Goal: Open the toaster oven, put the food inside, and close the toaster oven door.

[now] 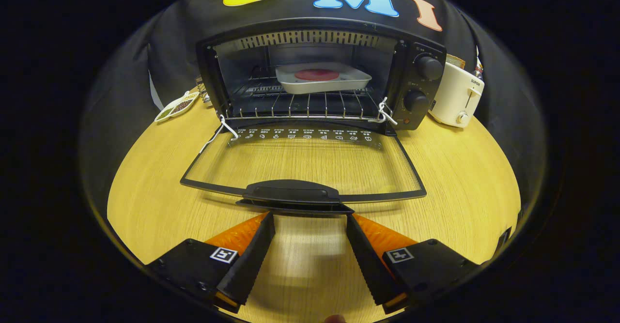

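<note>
Holding my tongs (310,216) spread wide, tips just under the black door handle (292,191).
I see the black toaster oven (421,88) open on the wooden worktop (460,177), with the white tray of red food (322,77) on its rack.

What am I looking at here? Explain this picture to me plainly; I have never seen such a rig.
The camera rides on a hand-held gripper and looks forward along its two black fingers. They are open and hold nothing, just short of the handle of the toaster oven door, which lies folded down over the wooden table. Inside, a white tray with red food sits on the rack. A white toaster stands beside the oven on one side, a small dish on the other.
</note>
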`<state>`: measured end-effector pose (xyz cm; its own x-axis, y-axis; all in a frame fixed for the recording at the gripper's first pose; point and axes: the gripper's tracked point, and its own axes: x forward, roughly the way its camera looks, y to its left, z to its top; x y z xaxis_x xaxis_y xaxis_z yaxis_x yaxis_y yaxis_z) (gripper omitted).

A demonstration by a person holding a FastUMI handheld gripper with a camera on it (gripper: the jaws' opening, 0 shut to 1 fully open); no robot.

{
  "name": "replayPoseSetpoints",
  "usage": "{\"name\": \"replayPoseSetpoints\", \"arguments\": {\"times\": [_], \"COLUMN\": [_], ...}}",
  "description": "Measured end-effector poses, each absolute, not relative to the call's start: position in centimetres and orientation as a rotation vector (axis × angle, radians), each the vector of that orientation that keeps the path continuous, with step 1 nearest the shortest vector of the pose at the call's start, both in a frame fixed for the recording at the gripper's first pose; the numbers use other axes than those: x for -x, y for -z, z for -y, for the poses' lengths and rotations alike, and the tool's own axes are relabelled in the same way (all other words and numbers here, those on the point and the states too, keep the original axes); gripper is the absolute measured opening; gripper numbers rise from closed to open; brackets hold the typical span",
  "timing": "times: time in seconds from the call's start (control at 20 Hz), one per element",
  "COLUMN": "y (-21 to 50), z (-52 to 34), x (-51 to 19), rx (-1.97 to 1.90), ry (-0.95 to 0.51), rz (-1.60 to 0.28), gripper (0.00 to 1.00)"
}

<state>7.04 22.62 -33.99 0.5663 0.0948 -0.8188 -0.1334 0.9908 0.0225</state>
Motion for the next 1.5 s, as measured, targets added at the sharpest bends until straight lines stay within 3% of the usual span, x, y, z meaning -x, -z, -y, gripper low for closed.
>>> {"name": "replayPoseSetpoints", "arguments": {"times": [0.75, 1.3, 1.5], "y": [26.5, 19.2, 17.6], "z": [-22.6, -22.8, -21.8], "x": [-8.3, -14.0, -12.2], "rx": [0.041, 0.108, 0.099], "ry": [-0.147, -0.165, -0.171], "rz": [-0.713, -0.455, -0.426], "gripper": [0.95, 0.96, 0.96]}}
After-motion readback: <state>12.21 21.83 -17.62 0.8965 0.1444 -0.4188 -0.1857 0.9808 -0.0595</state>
